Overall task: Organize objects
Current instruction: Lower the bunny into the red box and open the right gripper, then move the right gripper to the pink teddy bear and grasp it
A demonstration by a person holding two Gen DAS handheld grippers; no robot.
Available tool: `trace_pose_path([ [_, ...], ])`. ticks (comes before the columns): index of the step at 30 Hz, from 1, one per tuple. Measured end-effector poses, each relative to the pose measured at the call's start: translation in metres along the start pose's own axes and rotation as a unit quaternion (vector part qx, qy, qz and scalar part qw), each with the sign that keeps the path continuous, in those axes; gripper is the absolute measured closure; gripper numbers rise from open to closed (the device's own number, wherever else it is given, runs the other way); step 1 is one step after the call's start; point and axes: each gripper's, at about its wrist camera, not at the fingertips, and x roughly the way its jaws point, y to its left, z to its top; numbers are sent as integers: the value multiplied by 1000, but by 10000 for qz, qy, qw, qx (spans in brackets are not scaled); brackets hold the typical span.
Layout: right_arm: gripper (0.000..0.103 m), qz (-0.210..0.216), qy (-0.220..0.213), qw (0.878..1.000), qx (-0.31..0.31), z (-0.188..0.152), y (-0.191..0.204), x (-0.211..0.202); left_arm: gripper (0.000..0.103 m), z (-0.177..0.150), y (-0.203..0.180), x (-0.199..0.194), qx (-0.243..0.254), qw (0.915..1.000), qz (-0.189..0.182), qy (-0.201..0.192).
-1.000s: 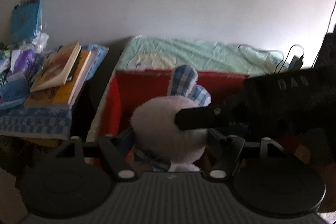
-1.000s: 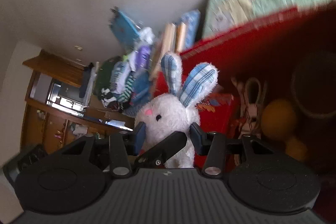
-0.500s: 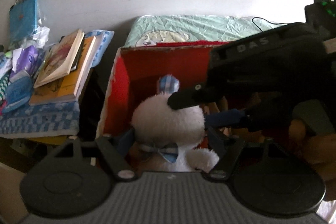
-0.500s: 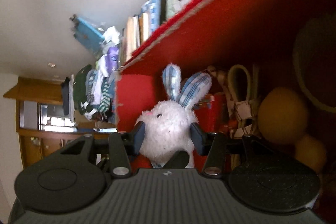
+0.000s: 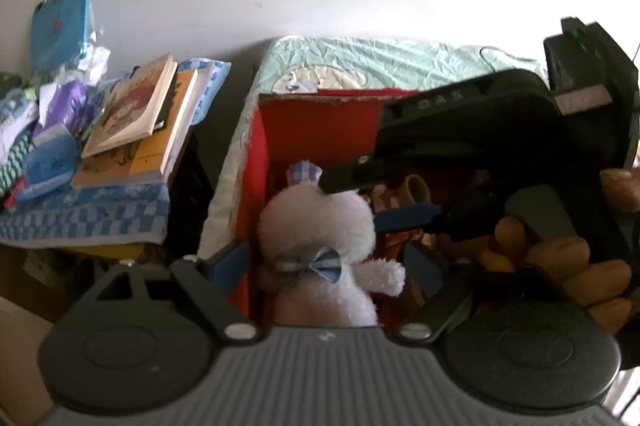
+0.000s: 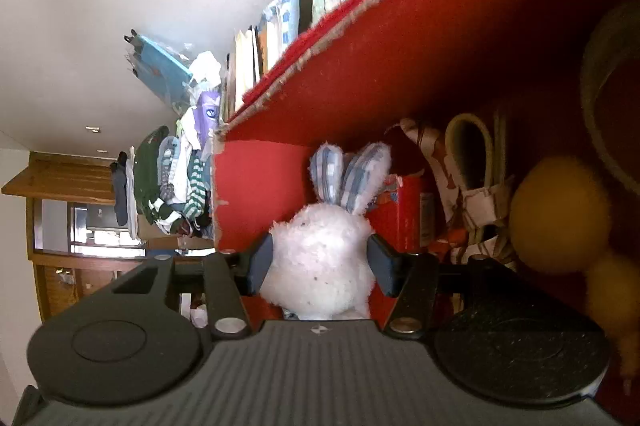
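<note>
- While the white plush rabbit (image 5: pixel 316 226) sits inside the red box (image 5: pixel 320 118), at its near left corner, placement of this item reads as essentially done; the rabbit appears to rest among the other contents, though its underside is hidden.
- Left gripper (image 5: pixel 326 266): jaws have just been opening. The rabbit's body lies between the blue pads, with a visible gap on each side. State: released, not gripping.
- Right gripper (image 6: pixel 320 262): jaws have just been opening. The rabbit's head lies between the pads; the fur brushes or nearly brushes them, and no squeeze of the plush is visible. State judged released, with less certainty than for the left.
- In the left wrist view the right gripper reaches in from the right, held by a person's hand (image 5: pixel 572 258), with one finger over the rabbit's head.
- Already stored in the box: a yellow rounded toy (image 6: pixel 560 218), a small shoe (image 6: pixel 472 162) and a red carton (image 6: pixel 404 210).
- Remaining, as a judgement: withdraw both grippers clear of the ears (image 6: pixel 352 174) without dragging the plush out.
- Books (image 5: pixel 140 122) and a heap of clothing (image 6: pixel 172 182) lie on the checked cloth (image 5: pixel 84 214) beside the box; whether they belong to the task cannot be told.
</note>
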Motion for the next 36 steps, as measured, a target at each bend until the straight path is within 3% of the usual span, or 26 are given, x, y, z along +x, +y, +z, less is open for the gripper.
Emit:
trace_pose_path([
  [8,46,-10,-432,9984,-364,-8,10,-33,19,9,-6,-14,-217,9997,18,-56],
  [14,46,-400,-1006,9892,-988,-29,25,-72,18,20,-35,-21,-168,9999,-11,-19],
  [19,46,-642,-1472,9788,-1274,-43,18,-119,15,22,-77,-27,13,10000,48,-61],
  [25,46,-1223,-1956,9609,-1532,-58,-1,-175,11,23,-143,-30,263,9996,22,-33],
  [36,46,-1869,-2525,9370,-1531,-69,-52,-262,9,20,-251,-20,647,9978,-110,-61],
])
